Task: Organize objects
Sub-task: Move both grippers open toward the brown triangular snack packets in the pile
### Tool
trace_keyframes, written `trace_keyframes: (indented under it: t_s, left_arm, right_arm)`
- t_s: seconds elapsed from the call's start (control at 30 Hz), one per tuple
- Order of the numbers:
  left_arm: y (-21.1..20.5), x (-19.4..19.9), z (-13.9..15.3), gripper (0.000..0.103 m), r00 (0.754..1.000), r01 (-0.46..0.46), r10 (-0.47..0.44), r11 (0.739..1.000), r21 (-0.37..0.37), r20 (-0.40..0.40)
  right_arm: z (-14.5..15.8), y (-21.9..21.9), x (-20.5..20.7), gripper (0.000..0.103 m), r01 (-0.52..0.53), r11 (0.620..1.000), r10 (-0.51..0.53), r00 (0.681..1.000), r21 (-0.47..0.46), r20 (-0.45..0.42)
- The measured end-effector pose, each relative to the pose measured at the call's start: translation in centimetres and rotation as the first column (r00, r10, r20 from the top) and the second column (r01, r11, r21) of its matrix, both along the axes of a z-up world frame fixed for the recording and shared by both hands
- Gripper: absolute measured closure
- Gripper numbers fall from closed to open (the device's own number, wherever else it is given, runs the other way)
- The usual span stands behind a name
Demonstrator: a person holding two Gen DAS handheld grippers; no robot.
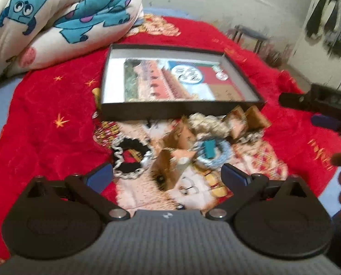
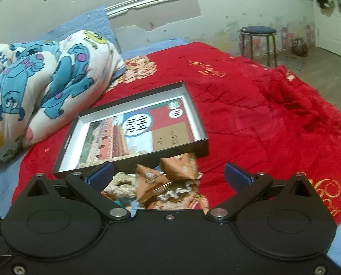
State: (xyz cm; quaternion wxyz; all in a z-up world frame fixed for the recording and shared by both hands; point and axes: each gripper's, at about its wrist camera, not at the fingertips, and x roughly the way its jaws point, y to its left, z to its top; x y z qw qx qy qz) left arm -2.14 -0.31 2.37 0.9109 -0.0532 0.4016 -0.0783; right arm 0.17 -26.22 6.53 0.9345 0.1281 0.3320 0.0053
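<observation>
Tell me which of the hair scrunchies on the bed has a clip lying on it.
The light blue scrunchie, right of the black one: a teal clip lies across it. The black and beige scrunchies carry none.

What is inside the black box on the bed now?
Inside the black box lies one flat printed card showing a red building and a round logo. Nothing else shows in it. Whatever is under the card is covered.
</observation>
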Motion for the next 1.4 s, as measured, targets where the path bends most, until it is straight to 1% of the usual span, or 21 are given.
trace_keyframes:
  t_s: [0.1,0.17,0.2,0.3,0.4,0.5,0.6,0.67,0.73,0.87,0.93,1.0,1.07,1.13,1.2,1.27,1.33,1.4]
  left_arm:
    - [0.3,-0.6,0.6,0.0,0.999,-0.004,0.006,0.999,-0.046,0.05]
    - [0.3,-1.0,0.9,0.0,0.996,-0.004,0.008,0.999,-0.051,0.086]
    - [0.2,-1.0,0.9,0.0,0.996,0.0,0.005,0.999,-0.047,0.091]
    - [0.0,-0.9,0.8,0.0,0.997,-0.004,0.006,0.999,-0.032,0.083]
    - [0.0,-0.8,0.5,0.0,0.997,-0.005,0.007,0.999,-0.031,0.075]
    - [0.2,-0.9,0.2,0.0,0.997,0.013,-0.007,0.998,-0.069,0.079]
    - [0.1,-0.9,0.3,0.0,0.997,-0.005,0.012,0.995,-0.095,0.074]
    - [-0.1,-1.0,0.2,0.0,0.997,-0.015,0.023,0.995,-0.101,0.079]
    - [-0.3,-1.1,0.1,0.0,0.996,-0.018,0.027,0.995,-0.093,0.089]
    - [-0.7,-1.3,-0.1,0.0,0.993,-0.024,0.034,0.996,-0.087,0.116]
    - [-1.1,-1.1,-0.3,0.0,0.992,-0.027,0.035,0.998,-0.065,0.118]
    - [-1.6,-1.0,-0.5,0.0,0.993,-0.027,0.03,0.999,-0.025,0.118]
    - [-1.9,-0.9,-0.7,0.0,0.992,-0.038,0.037,0.999,0.005,0.121]
    - [-1.9,-0.7,-0.9,0.0,0.994,-0.03,0.03,1.0,0.001,0.11]
    - [-1.7,-0.4,-1.3,0.0,0.996,-0.027,0.03,0.999,-0.032,0.082]
    - [-1.5,-0.3,-1.6,0.0,0.997,-0.031,0.035,0.998,-0.057,0.072]
    - [-1.7,-0.3,-1.7,0.0,0.996,-0.026,0.03,0.998,-0.05,0.08]
    - [-1.9,-0.4,-1.7,0.0,0.995,-0.029,0.032,0.999,-0.024,0.098]
  right_arm:
    - [0.6,-0.8,-0.3,0.0,0.016,1.0,-0.016,1.0,-0.008,0.013]
    - [0.9,-1.6,-0.5,0.0,0.024,1.0,-0.024,0.999,-0.003,0.023]
    - [1.1,-1.8,-0.6,0.0,0.021,1.0,-0.021,0.999,0.003,0.029]
    - [1.3,-2.5,-0.8,0.0,0.026,0.999,-0.027,0.998,0.018,0.055]
    - [0.8,-2.5,-0.6,0.0,0.031,0.999,-0.032,0.998,0.025,0.047]
    - [-0.2,-1.7,0.0,0.0,0.032,0.999,-0.033,0.999,0.027,0.016]
    - [-1.1,-0.6,0.4,0.0,0.021,1.0,-0.021,1.0,0.011,-0.009]
    - [-1.3,0.1,0.2,0.0,0.003,1.0,-0.003,1.0,-0.012,-0.005]
    - [-1.4,0.7,0.0,0.0,-0.004,0.999,0.005,1.0,-0.034,0.005]
    - [-1.4,0.8,0.2,0.0,-0.009,1.0,0.009,1.0,-0.018,0.013]
    - [-1.6,0.4,0.5,0.0,0.001,1.0,-0.001,1.0,-0.006,0.0]
    - [-1.9,0.0,0.8,0.0,0.014,1.0,-0.014,1.0,0.005,-0.018]
    - [-2.0,-0.4,0.9,0.0,0.018,1.0,-0.017,1.0,0.022,-0.019]
    - [-1.9,-0.5,0.8,0.0,0.015,0.999,-0.014,1.0,0.034,-0.006]
    - [-1.8,-0.4,0.8,0.0,0.005,1.0,-0.005,1.0,0.031,0.01]
    - [-1.8,-0.1,0.9,0.0,-0.005,1.0,0.005,1.0,0.021,0.015]
    - [-2.0,0.2,1.1,0.0,-0.019,1.0,0.018,1.0,0.024,0.015]
    - [-2.0,0.4,1.4,0.002,-0.031,0.999,0.03,0.999,0.034,0.011]
